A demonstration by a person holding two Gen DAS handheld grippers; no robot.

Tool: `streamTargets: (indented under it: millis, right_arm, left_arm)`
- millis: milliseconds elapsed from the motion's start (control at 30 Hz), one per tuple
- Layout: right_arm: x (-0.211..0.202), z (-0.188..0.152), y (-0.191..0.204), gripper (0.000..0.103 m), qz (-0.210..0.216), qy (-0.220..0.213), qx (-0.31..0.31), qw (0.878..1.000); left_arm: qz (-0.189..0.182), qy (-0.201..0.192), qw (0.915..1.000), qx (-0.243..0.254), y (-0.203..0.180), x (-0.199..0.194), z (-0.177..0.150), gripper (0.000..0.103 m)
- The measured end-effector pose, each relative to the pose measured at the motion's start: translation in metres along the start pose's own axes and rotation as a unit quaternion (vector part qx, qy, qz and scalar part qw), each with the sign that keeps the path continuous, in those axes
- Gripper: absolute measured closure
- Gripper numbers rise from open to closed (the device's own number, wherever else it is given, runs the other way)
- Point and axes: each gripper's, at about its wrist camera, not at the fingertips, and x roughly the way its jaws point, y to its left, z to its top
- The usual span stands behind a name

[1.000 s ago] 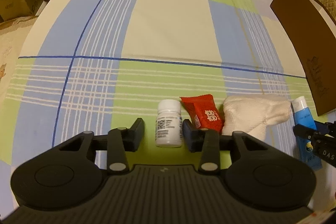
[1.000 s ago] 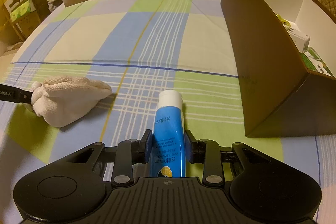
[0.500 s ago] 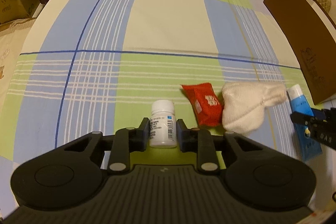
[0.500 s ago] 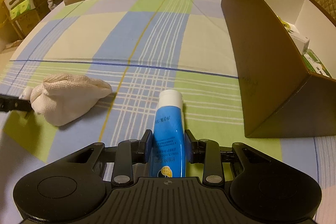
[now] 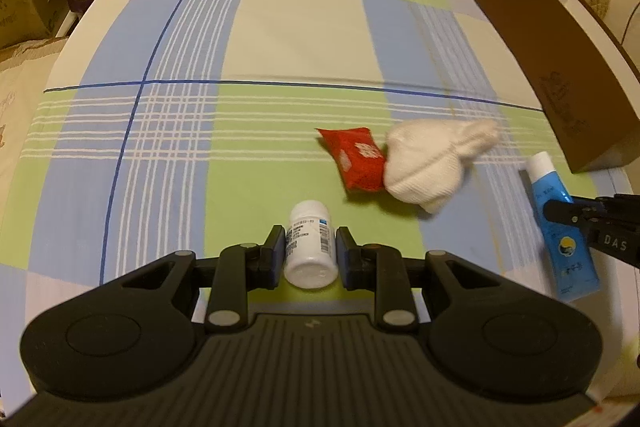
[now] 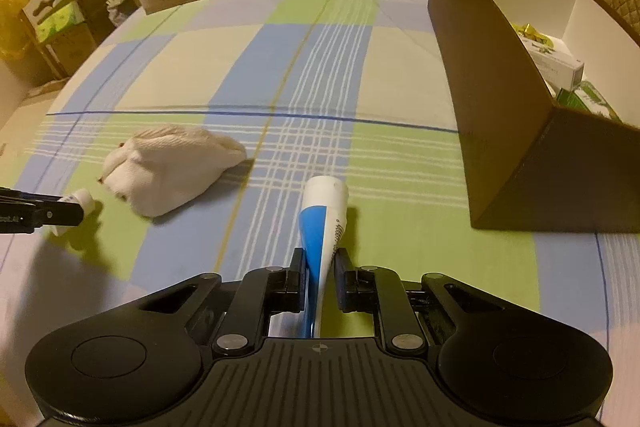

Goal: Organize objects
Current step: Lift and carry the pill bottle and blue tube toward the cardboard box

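I find the box (image 6: 520, 99) at far right already holding a few cartons, so part of the sorting is done. On the cloth (image 5: 280, 39) the towel (image 5: 428, 163) and red packet (image 5: 356, 159) lie untouched, mid-table, touching. My right gripper (image 6: 319, 267) has just closed and pinches the tube (image 6: 320, 219); my left gripper (image 5: 310, 253) clamps the bottle (image 5: 310, 247). Both remain to be boxed, I judge.

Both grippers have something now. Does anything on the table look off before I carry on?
Nothing is spilled or damaged. The left gripper clamps the white pill bottle; the right gripper squeezes the blue tube flat. The white cloth lies bunched against the red packet.
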Motion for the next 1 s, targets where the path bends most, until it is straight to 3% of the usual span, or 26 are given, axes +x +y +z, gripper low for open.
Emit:
streamTargets:
  millis: [367,1000]
  right_arm:
    - [-0.045,-0.009,-0.022,0.093,0.056,-0.026,0.01,0.998]
    - [-0.132,-0.003,-0.122,0.093,0.098,-0.095,0.047,0.989]
  left_arm:
    - [-0.008,-0.02,0.9998,0.0,-0.039,-0.035,-0.015,0.081]
    - [-0.07,-0.061,0.9933,0.068,-0.188,-0.06,0.013,0.081]
